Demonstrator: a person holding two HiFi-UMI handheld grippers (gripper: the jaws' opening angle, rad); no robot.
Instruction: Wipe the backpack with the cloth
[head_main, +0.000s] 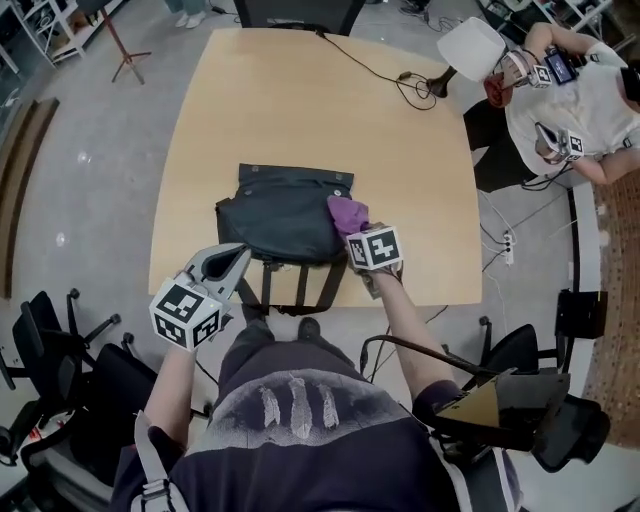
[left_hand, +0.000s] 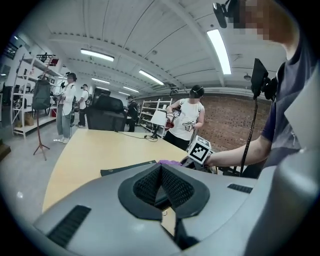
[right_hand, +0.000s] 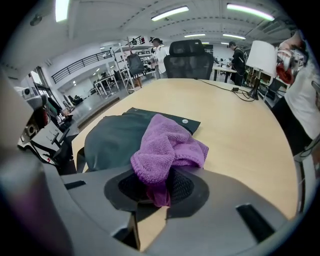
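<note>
A dark backpack lies flat near the table's front edge, its straps hanging over that edge. My right gripper is shut on a purple cloth, which rests on the backpack's right side. In the right gripper view the purple cloth bunches out from between the jaws, over the backpack. My left gripper hovers at the backpack's front left corner, shut with nothing in it. In the left gripper view its pads meet, and the backpack shows edge-on beyond them.
The wooden table carries a black cable at its far right. A person with grippers stands at the right beside a white lamp. Office chairs stand at my left and right.
</note>
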